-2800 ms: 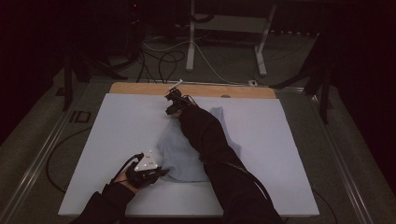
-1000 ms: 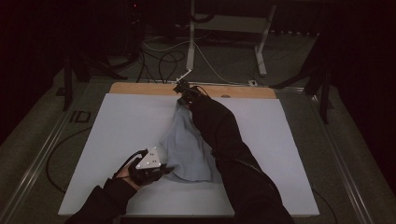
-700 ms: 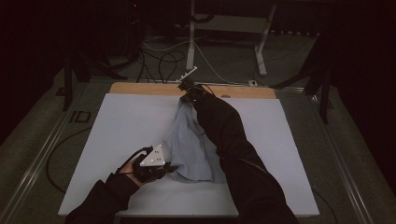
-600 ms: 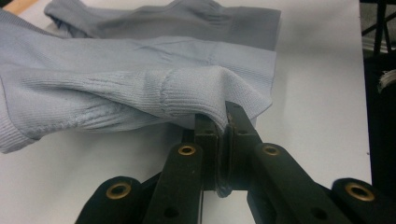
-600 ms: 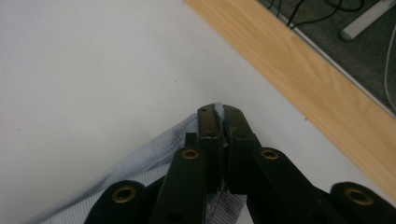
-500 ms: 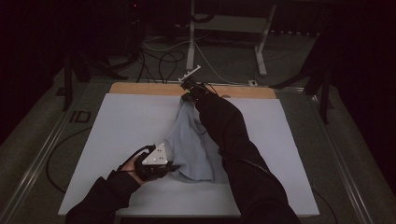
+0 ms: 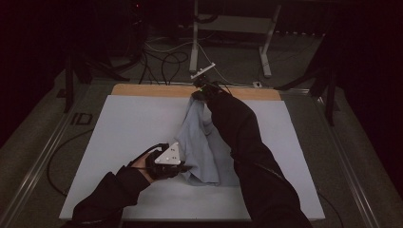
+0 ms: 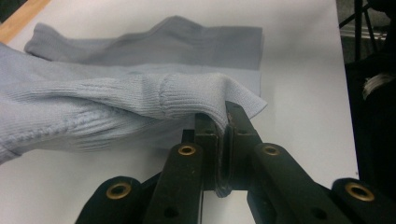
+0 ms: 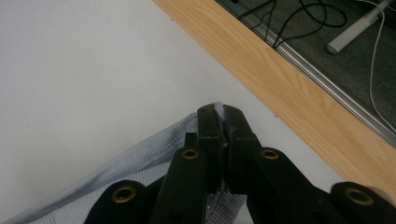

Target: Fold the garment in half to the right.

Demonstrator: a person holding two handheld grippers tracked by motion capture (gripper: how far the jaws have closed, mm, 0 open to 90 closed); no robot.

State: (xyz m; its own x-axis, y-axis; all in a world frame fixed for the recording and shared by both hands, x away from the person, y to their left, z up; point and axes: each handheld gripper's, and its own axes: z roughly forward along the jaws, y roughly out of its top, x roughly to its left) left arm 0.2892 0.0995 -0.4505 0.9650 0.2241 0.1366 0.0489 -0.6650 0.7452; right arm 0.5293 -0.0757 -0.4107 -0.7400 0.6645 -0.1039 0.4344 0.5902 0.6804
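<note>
A light blue knitted garment (image 7: 199,142) hangs stretched between my two grippers over the white table (image 7: 119,123). Near the front, my left gripper (image 7: 187,167) is shut on the garment's ribbed hem (image 8: 205,93), whose corner folds over the jaw tips (image 8: 223,122). At the far side, just before the wooden strip, my right gripper (image 7: 196,96) is shut on another edge of the garment (image 9: 154,163), and a sliver of cloth shows between its jaw tips (image 9: 219,112). The right sleeve covers part of the cloth in the high view.
A wooden strip (image 7: 142,89) runs along the table's far edge, with a metal rail (image 9: 327,88) beyond it. Cables (image 7: 161,52) and the legs of a metal stand (image 7: 195,38) lie on the dark floor behind. Bare white table spreads left and right of the garment.
Both hands have lifted. The right gripper has carried its edge farther toward the wooden strip, and the left has shifted slightly right, so the garment is drawn out longer and narrower.
</note>
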